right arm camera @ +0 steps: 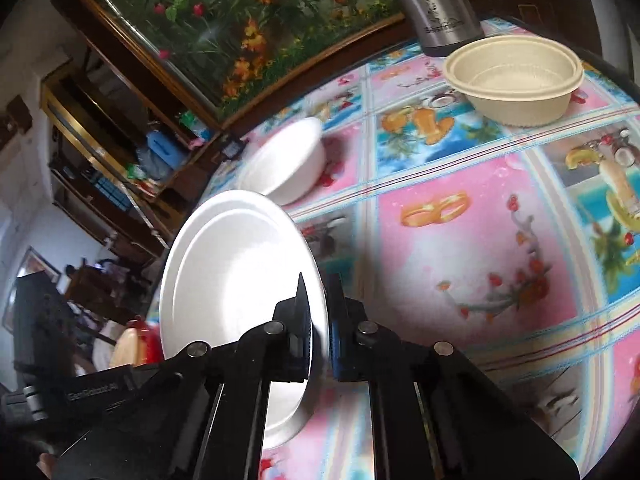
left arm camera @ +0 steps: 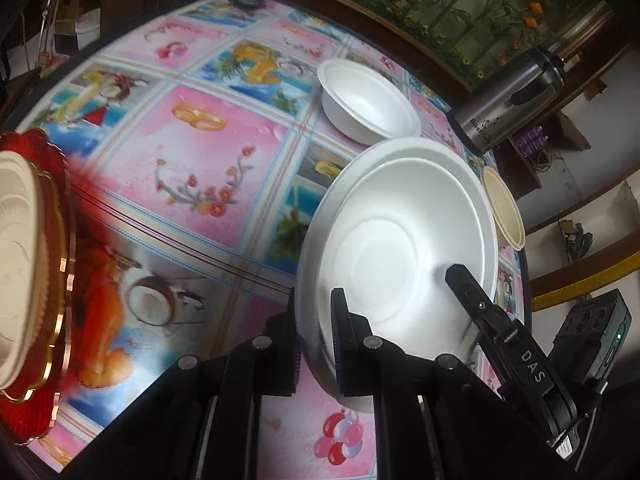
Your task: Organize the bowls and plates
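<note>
- The left tongs [left arm camera: 316, 344] at the bottom of the left view are pinching the near rim of a white foam plate [left arm camera: 400, 248], one finger on each face; gripping at the edge seems to be what lets the plate ride tilted above the counter [left arm camera: 208, 152].
- The right tongs [right arm camera: 319, 340] are clamping the same plate's rim [right arm camera: 236, 272] in the lower centre of the right view, and they are showing at the lower right of the left view [left arm camera: 464, 280], probably to steady it or take it over.
- Just past the plate, a white foam bowl [left arm camera: 368, 100] is sitting upright on the counter, centre-right of the left frame.
- At the right edge there, a beige bowl [left arm camera: 504, 208] is resting near a steel flask [left arm camera: 512, 100]; it looks like another piece waiting to be sorted.
- At the far left of the left frame, a beige plate [left arm camera: 16, 264] is lying on a red tray [left arm camera: 56, 280], possibly the stacking spot.
</note>
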`<state>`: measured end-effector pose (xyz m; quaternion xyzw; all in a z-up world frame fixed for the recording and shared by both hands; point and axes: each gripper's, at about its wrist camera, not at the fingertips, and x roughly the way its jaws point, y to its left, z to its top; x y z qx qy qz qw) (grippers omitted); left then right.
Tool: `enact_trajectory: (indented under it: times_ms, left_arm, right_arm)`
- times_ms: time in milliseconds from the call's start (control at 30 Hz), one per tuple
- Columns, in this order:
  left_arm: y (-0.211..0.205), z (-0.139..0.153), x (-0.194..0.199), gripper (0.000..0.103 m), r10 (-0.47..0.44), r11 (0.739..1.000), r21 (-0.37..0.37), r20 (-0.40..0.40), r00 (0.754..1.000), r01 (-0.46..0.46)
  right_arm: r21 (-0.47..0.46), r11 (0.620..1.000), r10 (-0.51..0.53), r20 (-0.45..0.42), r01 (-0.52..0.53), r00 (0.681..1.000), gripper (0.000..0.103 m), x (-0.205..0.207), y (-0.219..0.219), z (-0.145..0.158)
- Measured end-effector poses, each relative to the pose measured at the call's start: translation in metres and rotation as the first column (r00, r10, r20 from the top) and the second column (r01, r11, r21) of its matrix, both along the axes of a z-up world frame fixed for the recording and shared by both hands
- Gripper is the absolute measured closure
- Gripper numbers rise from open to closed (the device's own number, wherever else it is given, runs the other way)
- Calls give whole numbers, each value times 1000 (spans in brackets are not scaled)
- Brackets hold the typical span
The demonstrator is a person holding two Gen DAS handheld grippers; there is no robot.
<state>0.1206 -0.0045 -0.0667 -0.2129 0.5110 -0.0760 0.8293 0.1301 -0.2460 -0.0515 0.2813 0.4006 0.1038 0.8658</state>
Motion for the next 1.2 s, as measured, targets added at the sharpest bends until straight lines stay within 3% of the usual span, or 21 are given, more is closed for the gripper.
enact_trajectory:
  times_ms: [233, 500, 933, 1000, 1200]
  left_arm:
    - [31, 40, -28, 92, 38, 998, 43, 115, 993, -43]
    - [90, 62, -63, 91, 118, 990, 58, 176, 977, -130]
    - [182, 46, -97, 89, 269, 947, 145, 133, 954, -287]
    - [186, 41, -96, 89, 269, 938, 193, 125, 955, -289]
    - [199, 30, -94, 88, 282, 930, 213, 103, 954, -298]
  right_arm:
    - [142, 988, 64, -16, -61, 998, 96, -2, 21, 7]
    - [184, 961, 204, 22, -204, 979, 96, 2, 82, 38]
    - [180, 897, 415, -35, -403, 909, 96, 10, 219, 21]
    - [166, 897, 421, -44, -409, 906, 96, 10, 230, 17]
    - [107, 903, 423, -65, -416, 904, 96, 8, 247, 6]
